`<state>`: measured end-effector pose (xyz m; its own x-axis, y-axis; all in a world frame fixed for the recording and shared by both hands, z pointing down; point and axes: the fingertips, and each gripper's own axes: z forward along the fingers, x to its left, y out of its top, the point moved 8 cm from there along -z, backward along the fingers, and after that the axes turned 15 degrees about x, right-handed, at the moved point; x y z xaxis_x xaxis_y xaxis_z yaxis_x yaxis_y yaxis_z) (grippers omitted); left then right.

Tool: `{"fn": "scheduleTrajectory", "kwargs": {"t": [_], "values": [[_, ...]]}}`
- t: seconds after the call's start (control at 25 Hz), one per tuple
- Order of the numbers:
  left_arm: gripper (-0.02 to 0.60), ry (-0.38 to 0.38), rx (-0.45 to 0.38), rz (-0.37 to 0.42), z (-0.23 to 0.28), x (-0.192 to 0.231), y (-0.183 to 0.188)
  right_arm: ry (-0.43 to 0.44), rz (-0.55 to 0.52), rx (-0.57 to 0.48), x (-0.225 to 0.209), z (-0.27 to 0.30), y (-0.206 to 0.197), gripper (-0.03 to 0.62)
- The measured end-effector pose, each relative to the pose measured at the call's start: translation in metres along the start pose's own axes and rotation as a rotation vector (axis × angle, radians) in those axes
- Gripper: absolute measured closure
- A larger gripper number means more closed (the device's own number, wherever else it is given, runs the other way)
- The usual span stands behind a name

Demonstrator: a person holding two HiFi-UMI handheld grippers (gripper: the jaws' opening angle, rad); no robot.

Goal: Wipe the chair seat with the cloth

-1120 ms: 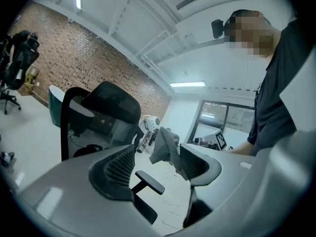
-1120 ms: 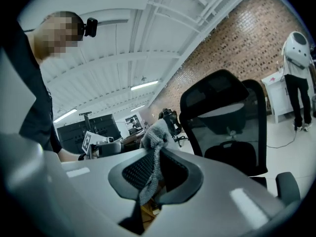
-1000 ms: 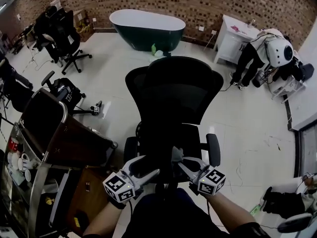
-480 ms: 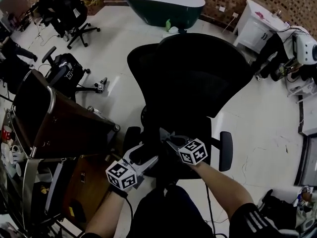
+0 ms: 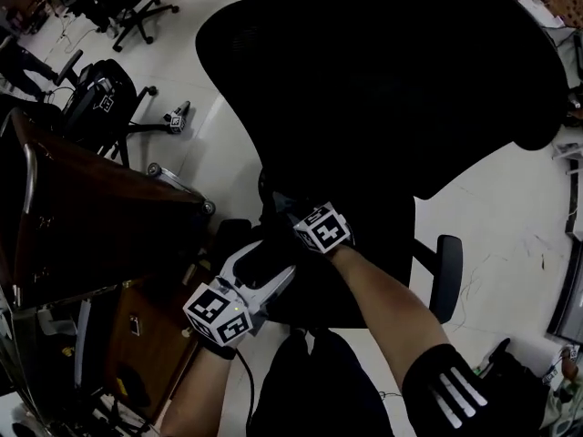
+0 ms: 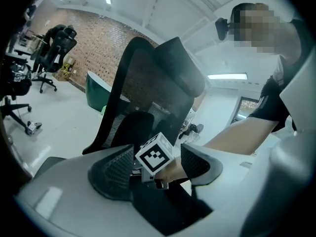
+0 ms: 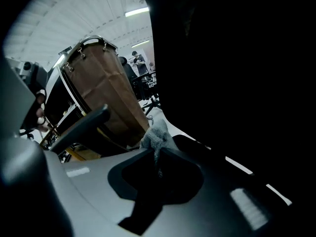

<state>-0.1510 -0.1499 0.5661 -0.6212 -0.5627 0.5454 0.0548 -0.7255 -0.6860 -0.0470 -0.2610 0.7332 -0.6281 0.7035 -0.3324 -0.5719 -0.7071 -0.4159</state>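
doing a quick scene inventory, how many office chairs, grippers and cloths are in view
office chairs: 3 (the big black chair in front, a second chair at left, a third chair at far left)
grippers: 2 (left gripper, right gripper)
cloths: 1 (grey cloth pinched in the right gripper)
total: 6

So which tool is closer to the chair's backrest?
Right. The right tool is by the backrest's base; the left tool hangs farther back, at the seat's front edge.

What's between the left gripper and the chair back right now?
The right gripper gripping the cloth; the left gripper view shows it between that gripper's open jaws, in front of the chair back.
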Motion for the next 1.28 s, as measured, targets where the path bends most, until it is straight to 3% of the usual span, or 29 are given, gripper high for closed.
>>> {"fn": "scheduleTrajectory", "kwargs": {"t": [0.4, 0.68, 0.96, 1.16, 1.28], "values": [[0.259, -0.019, -0.001, -0.014, 0.032, 0.018, -0.02, -0.043, -0.078, 0.115, -0.04, 0.079, 0.009, 0.556], [0.259, -0.017, 0.018, -0.016, 0.044, 0.017, -0.025, -0.061, -0.15, 0.125, -0.055, 0.082, -0.007, 0.556], [0.259, -0.058, 0.029, -0.006, 0.066, 0.0, -0.018, -0.176, -0.131, 0.287, -0.109, 0.039, -0.089, 0.556], [0.259, -0.108, 0.041, 0.01, 0.089, -0.014, -0.019, -0.329, 0.027, 0.421, -0.167, -0.029, -0.165, 0.557], [0.259, -0.118, 0.047, 0.01, 0.09, -0.016, -0.02, -0.351, 0.065, 0.406, -0.185, -0.05, -0.178, 0.557]]}}
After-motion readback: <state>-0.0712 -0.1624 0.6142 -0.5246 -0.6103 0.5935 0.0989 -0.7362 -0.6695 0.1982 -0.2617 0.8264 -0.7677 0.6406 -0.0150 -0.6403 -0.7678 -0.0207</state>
